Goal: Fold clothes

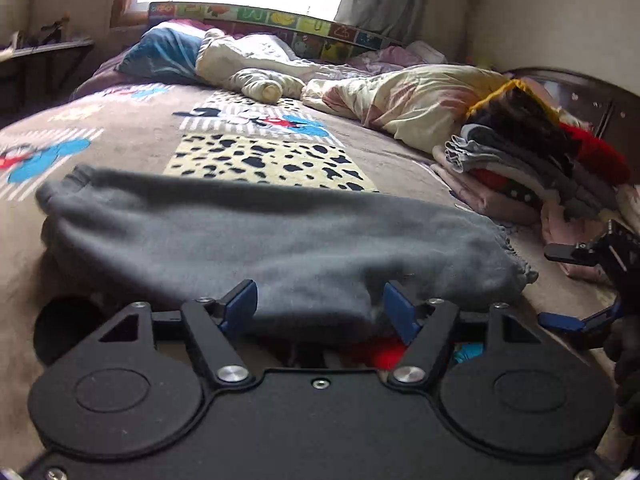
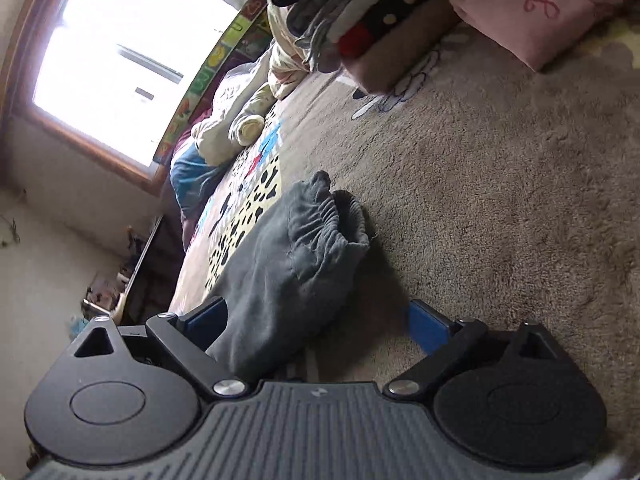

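A grey sweatpant-like garment [image 1: 256, 236] lies folded lengthwise across the bed, its elastic waistband at the right end. My left gripper [image 1: 320, 306] is open, its blue pads at either side of the garment's near edge, the cloth between them. In the right wrist view the same garment [image 2: 288, 264] lies with its gathered waistband towards the camera's upper right. My right gripper [image 2: 316, 322] is open, tilted sideways, with the garment's near end by its left finger. The right gripper also shows at the right edge of the left wrist view [image 1: 592, 280].
The bed has a brown cartoon-print blanket [image 1: 256, 152]. A stack of folded clothes [image 1: 532, 168] sits at the right. A rumpled cream quilt [image 1: 420, 96] and pillows lie at the head, below a window. A pink cushion [image 2: 532, 4] lies by the stack.
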The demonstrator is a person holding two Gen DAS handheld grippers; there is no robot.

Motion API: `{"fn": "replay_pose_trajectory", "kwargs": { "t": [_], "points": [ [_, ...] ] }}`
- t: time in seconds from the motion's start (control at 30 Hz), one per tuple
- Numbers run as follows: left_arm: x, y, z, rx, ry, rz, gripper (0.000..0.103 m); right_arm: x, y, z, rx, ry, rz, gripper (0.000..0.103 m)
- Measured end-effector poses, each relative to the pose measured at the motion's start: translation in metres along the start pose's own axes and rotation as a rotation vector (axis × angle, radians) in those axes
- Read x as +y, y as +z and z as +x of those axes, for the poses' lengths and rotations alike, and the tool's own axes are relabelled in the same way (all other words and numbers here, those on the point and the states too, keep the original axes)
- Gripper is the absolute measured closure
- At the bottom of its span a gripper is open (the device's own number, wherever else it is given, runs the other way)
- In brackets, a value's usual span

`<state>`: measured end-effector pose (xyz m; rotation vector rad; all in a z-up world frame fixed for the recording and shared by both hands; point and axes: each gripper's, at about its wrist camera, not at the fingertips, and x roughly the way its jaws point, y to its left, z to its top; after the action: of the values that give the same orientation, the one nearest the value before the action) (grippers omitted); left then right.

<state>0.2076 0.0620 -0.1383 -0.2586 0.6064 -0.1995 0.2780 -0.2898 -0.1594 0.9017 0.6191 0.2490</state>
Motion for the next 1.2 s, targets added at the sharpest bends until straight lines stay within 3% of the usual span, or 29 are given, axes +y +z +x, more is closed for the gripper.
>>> {"fn": "replay_pose_trajectory", "kwargs": {
  "t": [0.2,0.27,0.33,0.6,0.67,0.7,0.73,0.9,1.0,1.17,1.2],
  "points": [
    [0.034,-0.028,-0.043,-0.033,-0.044,-0.258,0.032,-0.018,-0.002,-0.009,-0.021,0.021,0.188,0.003],
    [0.041,-0.033,-0.052,-0.044,-0.060,-0.323,0.032,-0.015,-0.001,0.003,-0.019,0.030,0.208,0.007],
    [0.046,-0.031,-0.050,-0.059,-0.078,-0.368,0.031,-0.014,-0.001,0.015,-0.022,0.026,0.249,0.020],
    [0.058,-0.032,-0.044,-0.128,-0.158,-0.416,0.027,0.001,-0.013,0.047,-0.108,0.007,0.229,0.022],
    [0.061,-0.029,-0.043,-0.134,-0.167,-0.439,0.027,0.001,-0.016,0.053,-0.130,0.010,0.217,0.033],
    [0.064,-0.028,-0.045,-0.145,-0.164,-0.464,0.027,-0.001,-0.017,0.055,-0.135,-0.001,0.214,0.053],
    [0.068,-0.027,-0.046,-0.156,-0.160,-0.489,0.027,-0.003,-0.019,0.058,-0.138,-0.011,0.213,0.066],
    [0.112,-0.005,-0.060,-0.251,0.017,-0.659,0.025,-0.012,-0.018,0.057,-0.119,0.027,0.196,0.071],
    [0.149,0.015,-0.045,-0.216,0.036,-0.778,0.024,-0.014,-0.013,0.057,-0.095,0.027,0.184,0.071],
    [0.184,0.054,-0.005,-0.173,0.050,-0.897,0.023,-0.017,-0.008,0.056,-0.064,0.028,0.174,0.071],
    [0.186,0.061,0.001,-0.170,0.059,-0.884,0.024,-0.017,-0.007,0.056,-0.059,0.030,0.181,0.072]
  ]
}}
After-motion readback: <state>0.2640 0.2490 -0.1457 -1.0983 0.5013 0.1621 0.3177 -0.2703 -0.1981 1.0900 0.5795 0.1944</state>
